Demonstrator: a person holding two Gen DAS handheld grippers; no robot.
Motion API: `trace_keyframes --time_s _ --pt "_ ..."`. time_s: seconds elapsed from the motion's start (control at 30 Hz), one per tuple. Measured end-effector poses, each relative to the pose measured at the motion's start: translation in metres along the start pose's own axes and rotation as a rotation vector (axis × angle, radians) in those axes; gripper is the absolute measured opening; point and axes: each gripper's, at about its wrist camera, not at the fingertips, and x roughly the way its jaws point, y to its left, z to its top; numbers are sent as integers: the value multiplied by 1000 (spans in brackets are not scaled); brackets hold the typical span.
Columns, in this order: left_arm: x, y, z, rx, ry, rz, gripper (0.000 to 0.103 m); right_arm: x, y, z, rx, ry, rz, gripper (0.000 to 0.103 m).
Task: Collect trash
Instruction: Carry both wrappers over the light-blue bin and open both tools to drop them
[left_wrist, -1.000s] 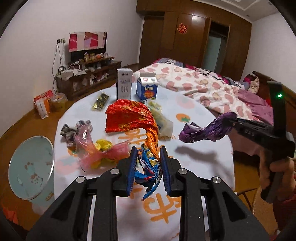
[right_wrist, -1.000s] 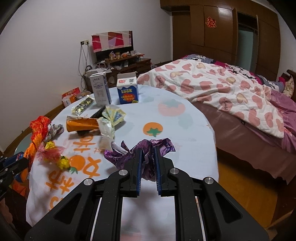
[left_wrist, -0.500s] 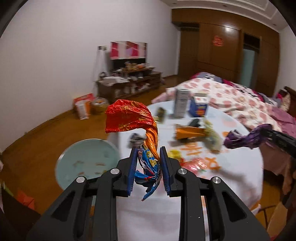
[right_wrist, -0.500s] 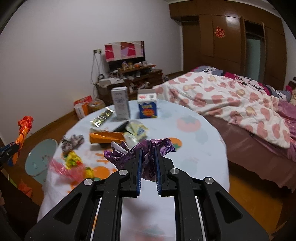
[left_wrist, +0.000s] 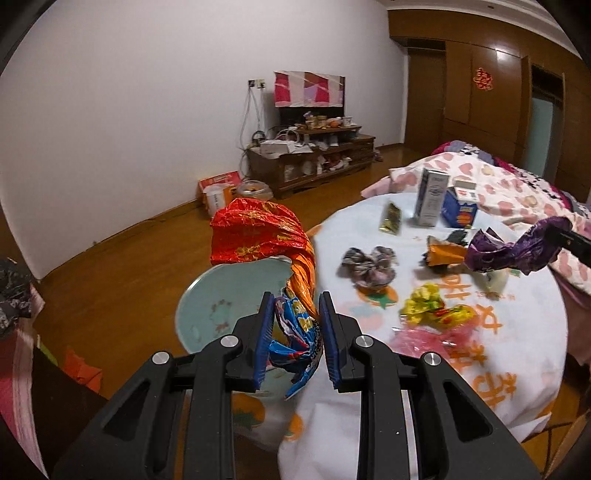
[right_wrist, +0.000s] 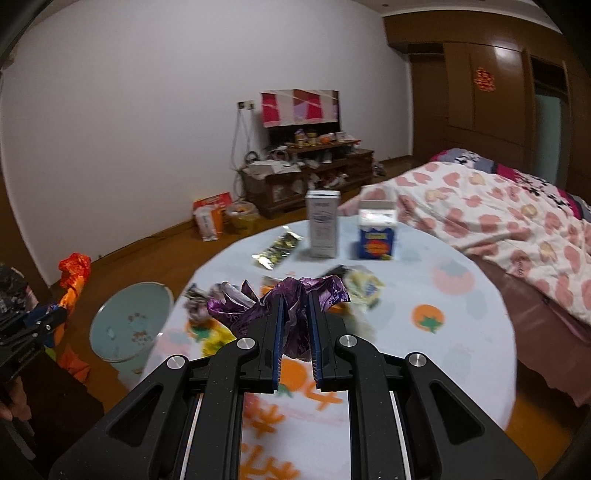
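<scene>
Left wrist view. Item: red and orange foil wrapper (left_wrist: 258, 236), twisted, with a blue printed tail. Long axis runs up out of the left gripper (left_wrist: 296, 314); the crumpled red head bends over toward the left of the picture, and the blue tail hangs down between the pads. It is held in the air above the pale blue bin (left_wrist: 221, 295), which stands on the wooden floor just beside the round table (left_wrist: 517, 350). Left gripper: clamped on the wrapper's twisted neck, pointing forward and downward over the bin's mouth.

Item: purple foil wrapper (left_wrist: 513, 251), crumpled, long axis roughly level, loose end pointing toward the bin. It is held above the table's far side from the bin.

Right wrist view. The purple foil wrapper (right_wrist: 291, 306) fans out above and to both sides of the right gripper (right_wrist: 296, 314), which is clenched on its middle and tilted downward over the table (right_wrist: 461, 332). The left gripper (right_wrist: 40, 325) shows at the picture's left edge, bin side, with the red wrapper (right_wrist: 74, 273) rising from it; part of a hand shows below.

On the table, beyond the bin: white carton (right_wrist: 322, 225) and blue carton (right_wrist: 377, 232), both upright, a gold sachet (right_wrist: 279, 249) lying flat beside the white carton, and several loose wrappers nearer the bin.
</scene>
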Motion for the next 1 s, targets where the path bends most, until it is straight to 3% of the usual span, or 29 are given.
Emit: trace_keyframes --time_s 0.47,1.0 --pt "27 55 -8 -61 97 112 25 50 90 15 -67 34 140 14" --pt "74 79 -15 -70 204 150 25 100 169 15 -117 57 172 14"
